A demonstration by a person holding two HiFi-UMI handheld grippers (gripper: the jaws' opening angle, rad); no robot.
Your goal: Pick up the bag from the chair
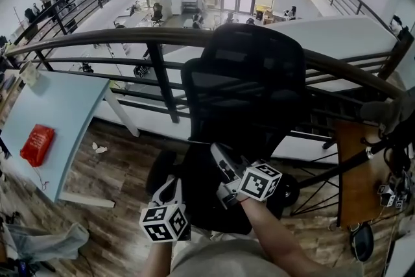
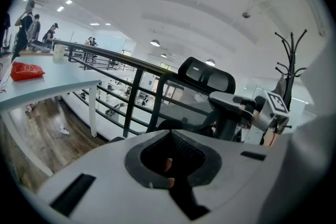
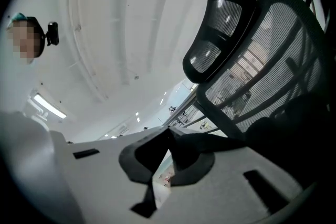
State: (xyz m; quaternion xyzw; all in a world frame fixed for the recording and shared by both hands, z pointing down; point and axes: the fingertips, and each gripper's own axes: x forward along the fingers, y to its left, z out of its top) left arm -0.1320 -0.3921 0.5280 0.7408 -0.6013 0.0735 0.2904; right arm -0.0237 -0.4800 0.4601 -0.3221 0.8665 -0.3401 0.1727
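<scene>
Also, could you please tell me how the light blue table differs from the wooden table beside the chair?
The light blue table is pale and stands left of the chair; the wooden table is brown and stands right of it. The light blue table bears a red packet; the wooden table bears cables. Both stand by the railing.

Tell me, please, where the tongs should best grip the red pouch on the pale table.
The red pouch lies flat on the table, close to one edge, so probably come from that edge, tongs low, and pinch its puffed long side.
</scene>
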